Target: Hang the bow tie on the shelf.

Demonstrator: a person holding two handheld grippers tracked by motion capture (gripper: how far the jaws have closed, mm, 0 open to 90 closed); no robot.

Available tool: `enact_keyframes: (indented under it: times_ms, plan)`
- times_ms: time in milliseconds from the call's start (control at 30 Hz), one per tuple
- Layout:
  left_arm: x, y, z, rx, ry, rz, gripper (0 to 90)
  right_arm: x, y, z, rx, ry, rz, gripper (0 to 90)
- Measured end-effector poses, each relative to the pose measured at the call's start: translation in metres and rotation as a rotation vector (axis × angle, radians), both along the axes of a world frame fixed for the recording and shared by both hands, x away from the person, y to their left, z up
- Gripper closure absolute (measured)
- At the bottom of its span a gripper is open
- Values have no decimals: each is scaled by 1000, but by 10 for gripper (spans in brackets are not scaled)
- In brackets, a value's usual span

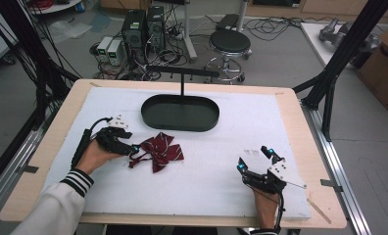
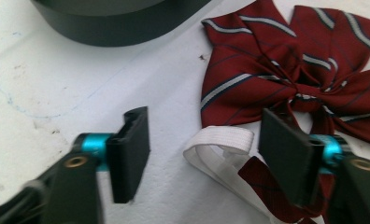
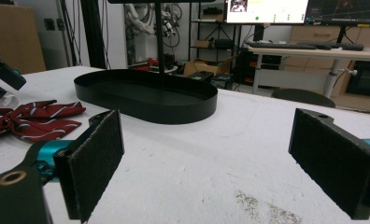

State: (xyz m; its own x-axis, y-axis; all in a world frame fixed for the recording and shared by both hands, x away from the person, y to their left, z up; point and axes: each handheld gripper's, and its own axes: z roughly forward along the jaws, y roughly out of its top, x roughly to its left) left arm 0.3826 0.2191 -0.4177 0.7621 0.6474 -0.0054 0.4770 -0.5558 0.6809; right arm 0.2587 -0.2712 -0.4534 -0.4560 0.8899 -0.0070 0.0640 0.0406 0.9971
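Red striped bow tie (image 2: 286, 70) between left hand-held gripper (image 2: 206, 149) jaws.

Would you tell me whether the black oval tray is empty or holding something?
Empty: the tray shows bare floor; the bow tie lies outside it.

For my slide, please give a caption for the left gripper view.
Open left hand-held gripper straddles the bow tie's white strap.

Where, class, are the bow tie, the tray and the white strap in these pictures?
bow tie (image 1: 161, 152): high view, its central knot.
tray (image 1: 180, 127): high view, its near rim wall.
white strap (image 2: 220, 138): left gripper view, the flat band between the open jaws.
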Motion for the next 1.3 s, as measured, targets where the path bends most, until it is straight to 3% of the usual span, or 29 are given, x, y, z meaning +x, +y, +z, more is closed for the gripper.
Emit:
enact_keyframes:
  times_ms: [333, 533, 700, 1033, 1300]
  plan:
    - [2, -3, -1, 22, 72, 23, 472, 0, 0, 0, -3, -4, -1, 93]
    - [2, -6, -2, 53, 74, 15, 637, 0, 0, 0, -5, -5, -2, 93]
    - [2, -6, -1, 51, 79, 12, 775, 0, 0, 0, -5, -7, -2, 93]
    - [-3, -5, 5, 46, 35, 24, 797, 0, 0, 0, -5, -7, -3, 94]
    - [-6, 4, 24, -19, -42, 40, 799, 0, 0, 0, -4, -7, -3, 94]
